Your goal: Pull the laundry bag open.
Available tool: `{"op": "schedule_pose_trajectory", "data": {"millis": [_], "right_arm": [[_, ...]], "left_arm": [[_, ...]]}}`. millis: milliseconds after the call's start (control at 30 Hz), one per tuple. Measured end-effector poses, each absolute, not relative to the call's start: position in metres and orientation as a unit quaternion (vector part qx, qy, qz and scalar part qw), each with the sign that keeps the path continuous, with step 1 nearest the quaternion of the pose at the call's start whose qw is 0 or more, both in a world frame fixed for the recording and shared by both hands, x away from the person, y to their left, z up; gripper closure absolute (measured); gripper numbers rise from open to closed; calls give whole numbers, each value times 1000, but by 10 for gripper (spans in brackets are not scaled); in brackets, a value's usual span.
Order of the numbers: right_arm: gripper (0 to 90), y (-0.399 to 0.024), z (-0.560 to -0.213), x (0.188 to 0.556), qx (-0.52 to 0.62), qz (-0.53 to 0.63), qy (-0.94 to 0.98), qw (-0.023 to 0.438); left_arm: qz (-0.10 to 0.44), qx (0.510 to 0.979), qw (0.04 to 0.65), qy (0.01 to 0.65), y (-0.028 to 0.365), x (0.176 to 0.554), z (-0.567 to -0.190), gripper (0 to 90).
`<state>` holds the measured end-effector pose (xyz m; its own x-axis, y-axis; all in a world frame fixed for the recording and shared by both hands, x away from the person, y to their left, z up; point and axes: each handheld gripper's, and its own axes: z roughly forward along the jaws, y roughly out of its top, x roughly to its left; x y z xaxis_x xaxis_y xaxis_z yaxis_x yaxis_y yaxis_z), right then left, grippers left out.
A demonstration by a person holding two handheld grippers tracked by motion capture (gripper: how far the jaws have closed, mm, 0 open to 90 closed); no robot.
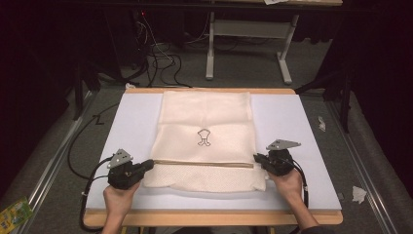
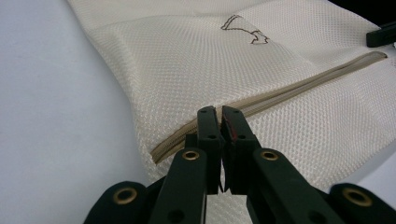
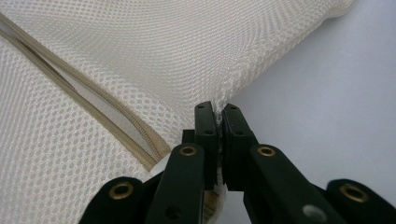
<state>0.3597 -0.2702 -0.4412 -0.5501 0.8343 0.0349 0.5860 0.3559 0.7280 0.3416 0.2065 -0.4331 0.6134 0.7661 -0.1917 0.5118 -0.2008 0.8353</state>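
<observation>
Gripping the cream mesh laundry bag (image 1: 204, 141) at both ends of its zipper (image 1: 202, 164), we are keeping it flat on the white table mat (image 1: 292, 122), lying square in the middle with its small printed emblem (image 1: 204, 137) facing up. Our left gripper (image 1: 147, 165) is clenched on the bag's left edge right by the zipper's end, and in the left gripper view the jaws are pressing together over the mesh (image 2: 219, 119). Our right gripper (image 1: 258, 158) is pinching the right side seam, where the right gripper view is showing a tuck of netting caught between the pads (image 3: 218, 114).

We are judging the work as barely begun: the grasp is made, but the bag is not yet lifted, folded or opened. The zipper is looking mostly closed, gaping slightly near the right end. The bag is lying thin and flat, so it is probably empty, though we cannot tell for certain.
</observation>
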Motion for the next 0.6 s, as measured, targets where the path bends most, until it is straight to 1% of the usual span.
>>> {"op": "schedule_pose_trajectory", "data": {"millis": [600], "right_arm": [[880,-274,-440,361,445,363,800,174]], "left_arm": [[145,757,466,433,215,344,-432,870]]}}
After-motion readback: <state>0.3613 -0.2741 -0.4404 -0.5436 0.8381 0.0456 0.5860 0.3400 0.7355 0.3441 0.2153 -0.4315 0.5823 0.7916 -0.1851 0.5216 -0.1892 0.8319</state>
